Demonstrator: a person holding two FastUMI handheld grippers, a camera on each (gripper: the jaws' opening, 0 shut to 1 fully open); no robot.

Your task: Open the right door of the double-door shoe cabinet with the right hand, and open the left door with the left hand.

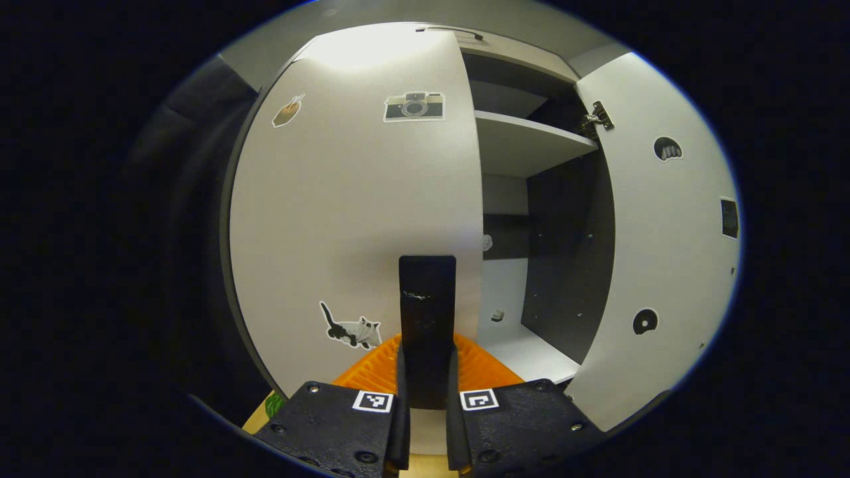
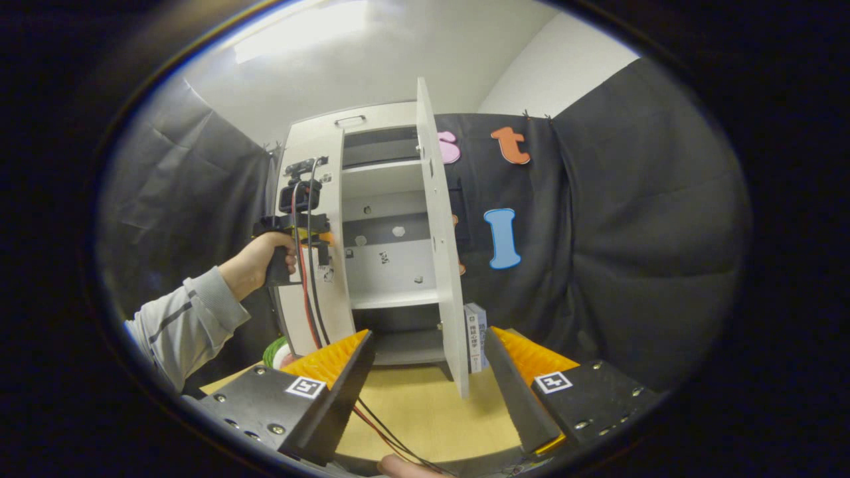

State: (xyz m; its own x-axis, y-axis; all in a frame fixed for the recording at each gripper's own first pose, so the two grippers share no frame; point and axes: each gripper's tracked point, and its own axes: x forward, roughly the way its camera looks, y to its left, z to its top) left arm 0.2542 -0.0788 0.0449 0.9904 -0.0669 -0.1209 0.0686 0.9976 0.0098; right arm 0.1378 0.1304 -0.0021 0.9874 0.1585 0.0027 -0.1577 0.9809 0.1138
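The right door [image 2: 439,265] stands wide open. The left gripper [image 1: 427,398] has its fingers closed on the left door's [image 1: 352,212] dark handle [image 1: 427,312], so it should pull in an arc. The right gripper [image 2: 428,372] hangs open, holding nothing.

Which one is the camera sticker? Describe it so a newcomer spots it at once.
Find the white shoe cabinet and its left door, whose black handle the left gripper clamps. Near the door's top edge sits the camera sticker: a boxy grey camera with a round lens, unlike the cat sticker low down and the small tan sticker in the upper corner.
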